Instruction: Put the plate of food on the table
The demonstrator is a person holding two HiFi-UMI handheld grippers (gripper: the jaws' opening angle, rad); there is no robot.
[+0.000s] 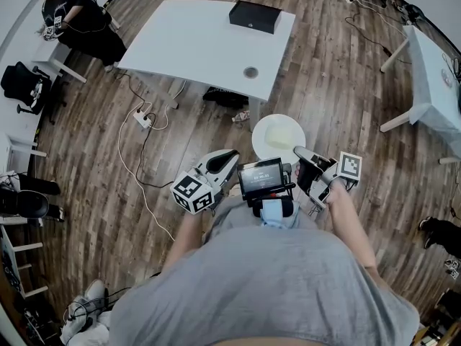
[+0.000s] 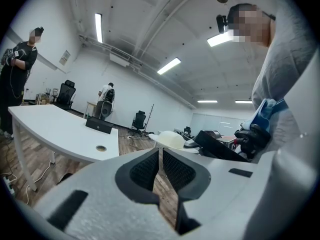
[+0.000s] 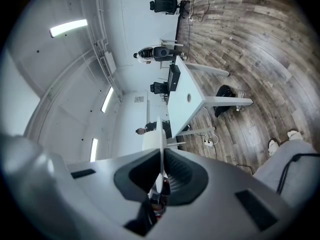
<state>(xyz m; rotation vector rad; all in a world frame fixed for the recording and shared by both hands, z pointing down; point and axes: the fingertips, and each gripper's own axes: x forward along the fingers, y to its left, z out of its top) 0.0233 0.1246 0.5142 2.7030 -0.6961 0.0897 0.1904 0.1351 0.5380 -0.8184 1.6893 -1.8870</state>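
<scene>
Head view: the white table (image 1: 194,42) stands well apart from the person, with bare wood floor between its near edge and the plate (image 1: 277,135). The plate is held in the air on the person's side of the table, off its right-hand near corner. It carries something pale in its middle. The right gripper (image 1: 299,152) pinches the plate's near rim. The left gripper (image 1: 232,153) hangs beside it and touches nothing. A black box (image 1: 255,16) lies at the table's far edge, and cables trail on the floor left of the table. The chest-mounted screen (image 1: 261,177) shows characters too small to read.

Left gripper view: the left gripper (image 2: 160,151) has its jaws pressed together with nothing between them. Beyond them the table's (image 2: 55,129) rounded edge runs clear.

Right gripper view: the right gripper (image 3: 161,159) is clamped on the plate's (image 3: 160,134) thin rim, which is seen edge-on. The table (image 3: 187,96) lies beyond, across open floor.
</scene>
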